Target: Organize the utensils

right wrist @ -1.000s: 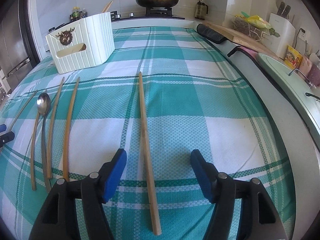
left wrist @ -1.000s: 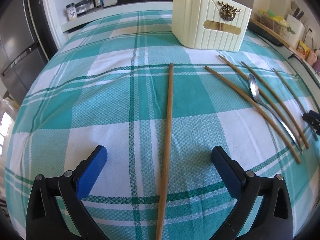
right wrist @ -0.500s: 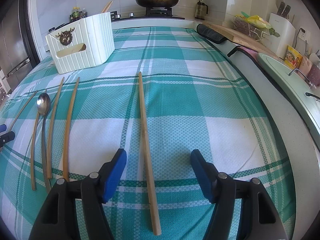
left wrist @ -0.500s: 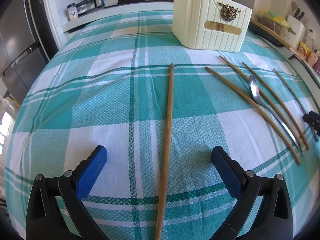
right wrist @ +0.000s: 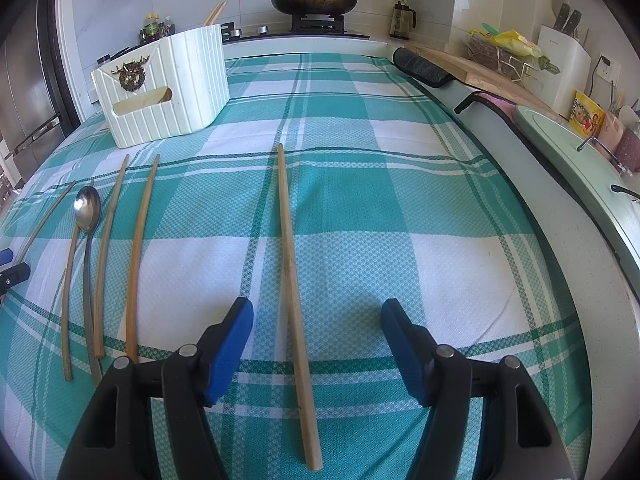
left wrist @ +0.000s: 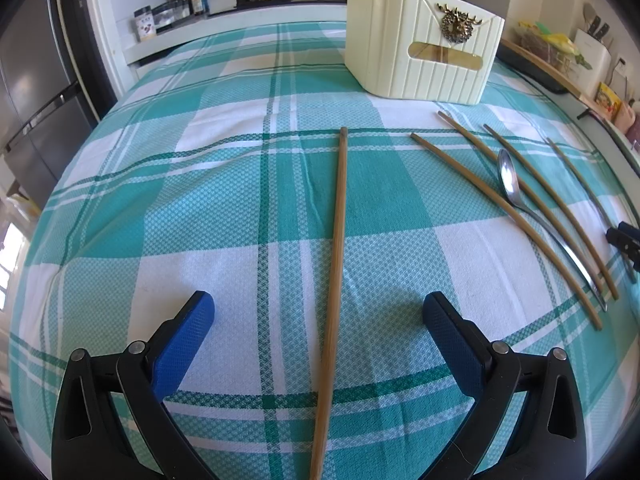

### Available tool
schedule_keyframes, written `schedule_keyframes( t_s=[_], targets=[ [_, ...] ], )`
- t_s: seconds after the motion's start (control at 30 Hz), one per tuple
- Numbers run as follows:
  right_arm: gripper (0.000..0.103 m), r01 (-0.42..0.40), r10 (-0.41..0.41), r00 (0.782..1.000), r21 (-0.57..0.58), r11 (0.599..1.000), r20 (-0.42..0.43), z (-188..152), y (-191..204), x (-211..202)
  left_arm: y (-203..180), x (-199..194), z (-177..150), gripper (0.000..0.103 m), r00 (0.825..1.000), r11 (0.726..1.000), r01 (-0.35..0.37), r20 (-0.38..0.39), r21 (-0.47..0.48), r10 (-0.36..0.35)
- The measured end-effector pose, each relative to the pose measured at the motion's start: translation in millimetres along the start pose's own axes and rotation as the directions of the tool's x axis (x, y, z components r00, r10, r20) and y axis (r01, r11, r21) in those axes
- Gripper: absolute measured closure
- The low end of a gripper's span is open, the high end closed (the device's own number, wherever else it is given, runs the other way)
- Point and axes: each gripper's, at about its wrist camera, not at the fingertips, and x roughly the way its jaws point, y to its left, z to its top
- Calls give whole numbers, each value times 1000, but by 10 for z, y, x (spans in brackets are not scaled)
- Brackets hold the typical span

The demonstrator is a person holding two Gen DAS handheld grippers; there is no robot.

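A cream ribbed utensil holder stands at the far side of the checked cloth; it also shows in the right wrist view, with chopsticks sticking out. My left gripper is open, its jaws on either side of a wooden chopstick lying on the cloth. My right gripper is open, its jaws on either side of another chopstick. Between the two lie several more chopsticks and a metal spoon, also in the right wrist view.
The table with the teal checked cloth ends at a counter edge and a sink on the right. A stove with a pan is behind. A fridge stands to the left. A knife block stands on the counter.
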Motion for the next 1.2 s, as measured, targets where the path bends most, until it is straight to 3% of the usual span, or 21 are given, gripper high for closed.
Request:
schedule_keyframes(
  t_s=[0.43, 0.63, 0.97, 1.07, 1.17, 1.2],
  targets=[
    [35, 0, 0, 1000, 0, 1000, 0, -3, -3, -1, 5, -23, -11, 1, 1000, 1000, 9, -5, 4, -9],
    [35, 10, -10, 1000, 14, 1000, -5, -3, -1, -9, -38, -74, 87, 1, 992, 991, 83, -103, 107, -72],
    [35, -76, 53, 974, -94, 993, -222, 377, 7, 192, -54, 176, 510, 2, 985, 970, 60, -174, 236, -18],
    [35, -90, 54, 972, -147, 985, -229, 562, 88, 330, -44, 331, 650, 6, 978, 970, 83, -205, 229, -35],
    [43, -101, 69, 970, -129, 986, -234, 792, 117, 505, 20, 445, 831, 21, 968, 981, 115, -241, 158, -75],
    [49, -102, 73, 971, -115, 988, -229, 882, 129, 566, 28, 466, 894, 33, 969, 984, 103, -236, 148, -66]
  ],
)
